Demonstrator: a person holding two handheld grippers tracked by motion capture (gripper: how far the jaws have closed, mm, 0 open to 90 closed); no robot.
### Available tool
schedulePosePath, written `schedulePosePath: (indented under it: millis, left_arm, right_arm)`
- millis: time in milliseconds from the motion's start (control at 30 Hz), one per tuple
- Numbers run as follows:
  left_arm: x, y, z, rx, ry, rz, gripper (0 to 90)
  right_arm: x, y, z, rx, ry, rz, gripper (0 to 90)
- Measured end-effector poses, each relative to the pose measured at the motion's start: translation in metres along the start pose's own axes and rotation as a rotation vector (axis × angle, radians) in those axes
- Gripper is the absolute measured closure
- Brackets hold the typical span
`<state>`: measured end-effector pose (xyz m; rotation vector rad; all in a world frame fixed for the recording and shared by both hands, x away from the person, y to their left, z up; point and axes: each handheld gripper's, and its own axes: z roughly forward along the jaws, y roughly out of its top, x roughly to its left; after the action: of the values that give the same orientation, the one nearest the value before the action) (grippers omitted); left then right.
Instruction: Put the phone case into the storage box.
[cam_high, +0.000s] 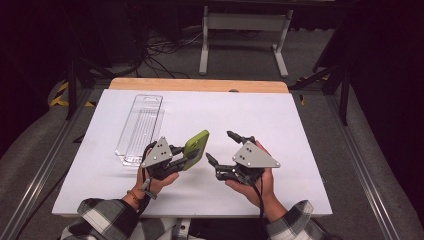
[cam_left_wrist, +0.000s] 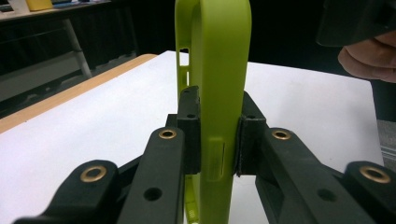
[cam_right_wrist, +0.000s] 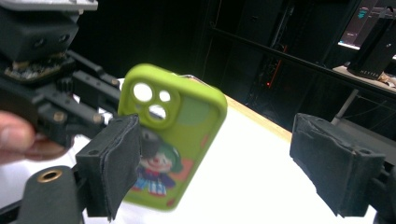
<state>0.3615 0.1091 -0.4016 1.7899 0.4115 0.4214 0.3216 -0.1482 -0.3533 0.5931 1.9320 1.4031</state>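
Observation:
A lime-green phone case (cam_high: 196, 149) is held edge-on above the white table, with my left gripper (cam_high: 186, 156) shut on it. In the left gripper view the case (cam_left_wrist: 219, 84) stands upright between the two black pads (cam_left_wrist: 190, 116). The right gripper view shows the case's back (cam_right_wrist: 175, 135), with camera cut-outs and a clown picture. My right gripper (cam_high: 220, 146) is open just right of the case, its pads (cam_right_wrist: 112, 163) wide apart and nothing between them.
A clear plastic package (cam_high: 140, 127) lies on the white board (cam_high: 280, 115) at the left rear. A wooden table edge (cam_high: 200, 85) runs along the back. Cables and a white stand are on the floor beyond.

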Motion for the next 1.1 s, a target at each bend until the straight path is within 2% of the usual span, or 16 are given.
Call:
schedulePosePath:
  millis: [133,367,533,767,933,1000,1100]
  left_arm:
    - [0.001,-0.001,-0.003,0.011,-0.003,0.000,77.2]
    - [0.004,-0.002,-0.005,-0.001,0.010,-0.012,77.1]
    - [0.008,-0.002,-0.008,-0.009,0.015,-0.023,77.1]
    - [0.013,0.001,-0.013,-0.017,0.023,-0.024,77.1]
    - [0.015,0.004,-0.020,-0.025,0.037,-0.007,77.1]
    - [0.015,0.004,-0.023,-0.040,0.040,-0.012,77.2]
    - [0.017,0.006,-0.027,-0.044,0.043,0.004,77.1]
  right_arm:
    - [-0.004,-0.010,-0.007,0.024,-0.009,-0.017,16.6]
    - [-0.007,-0.024,-0.015,0.050,-0.017,-0.063,13.9]
    - [-0.009,-0.036,-0.021,0.076,-0.043,-0.090,13.7]
    - [-0.015,-0.056,-0.033,0.106,-0.046,-0.062,12.9]
    - [-0.018,-0.067,-0.039,0.134,-0.052,-0.040,12.4]
    - [-0.019,-0.070,-0.041,0.129,-0.052,-0.033,12.1]
    - [-0.022,-0.073,-0.044,0.109,-0.051,-0.010,12.2]
